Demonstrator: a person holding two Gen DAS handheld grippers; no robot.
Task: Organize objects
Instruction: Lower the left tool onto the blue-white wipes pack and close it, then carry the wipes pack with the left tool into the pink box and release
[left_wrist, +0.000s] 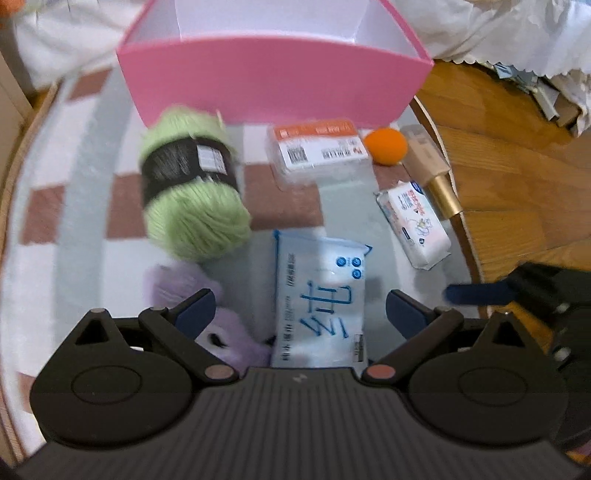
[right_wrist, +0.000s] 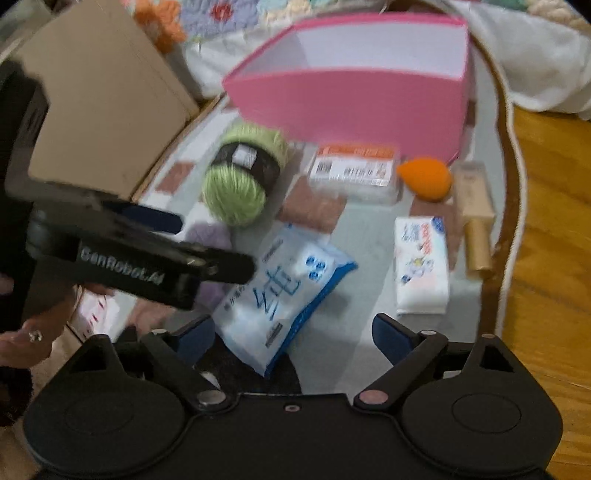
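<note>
Both grippers spread wide over the rug, nothing held.

My left gripper (left_wrist: 301, 308) hangs above the blue tissue pack (left_wrist: 320, 299), purple plush (left_wrist: 221, 332) under its left finger; my right gripper (right_wrist: 293, 332) is wide too, the same pack partly between its jaws, untouched. Pink box (left_wrist: 273, 85) sits at the rug's (left_wrist: 74, 229) far edge, green yarn (left_wrist: 192, 184) just before it, orange sponge (left_wrist: 386, 144) near the right edge.

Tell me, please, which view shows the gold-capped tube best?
The right wrist view: the tube lies whole beside the orange sponge. In the left wrist view it sits at the blurred edge, foreshortened, partly behind the sponge.
</note>
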